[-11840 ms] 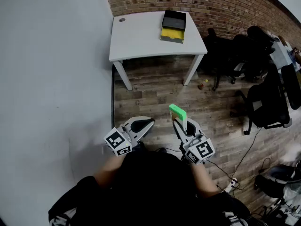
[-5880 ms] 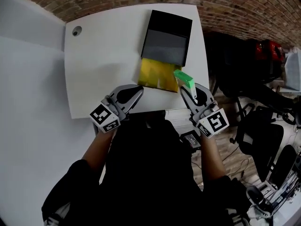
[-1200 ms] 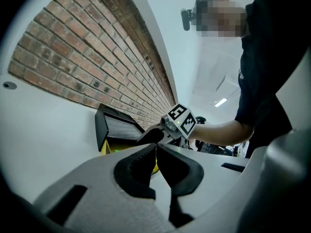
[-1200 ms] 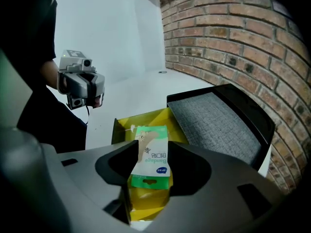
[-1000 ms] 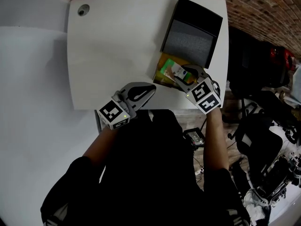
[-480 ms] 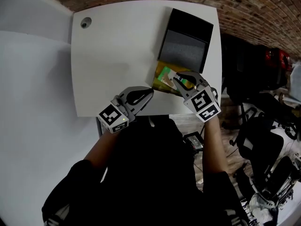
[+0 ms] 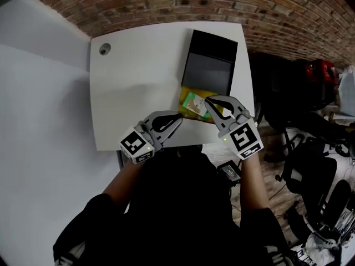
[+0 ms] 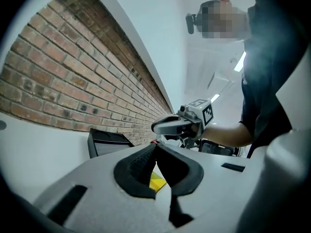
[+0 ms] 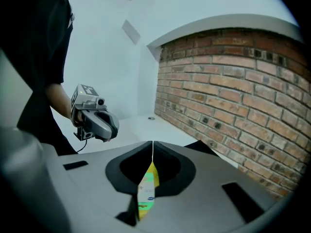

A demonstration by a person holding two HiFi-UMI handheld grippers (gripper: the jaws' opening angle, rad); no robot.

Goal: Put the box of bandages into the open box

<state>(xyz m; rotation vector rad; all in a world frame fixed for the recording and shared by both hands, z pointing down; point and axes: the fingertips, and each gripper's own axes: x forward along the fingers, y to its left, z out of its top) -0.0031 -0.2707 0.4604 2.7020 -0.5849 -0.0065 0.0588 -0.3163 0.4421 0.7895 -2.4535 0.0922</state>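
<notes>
Head view: a white table (image 7: 138, 87) stands against a brick wall (image 7: 166, 4), and on its right side lies the open box (image 7: 208, 71) — black lid on the wall side, yellow-lined base nearer the person. The box of bandages (image 7: 193, 104), green and white, lies flat inside the yellow base, and neither gripper touches it. The right gripper (image 7: 208, 100) hovers over the right part of the base, just beside the box of bandages. Its jaws are closing, and in the right gripper view the tips already meet with nothing pinched between them — the box of bandages and the yellow lining show only through the hollow beneath the tips. The left gripper (image 7: 179, 117) is near the table's front edge, just left of the yellow base and pointing toward it. In the left gripper view its jaws are together too, tip against tip and empty, with a sliver of yellow showing through the gap under them and the black lid beyond. A round hole (image 7: 104, 49) marks the table's far left corner. Dark chairs (image 7: 308, 168) crowd the floor to the right of the table.
</notes>
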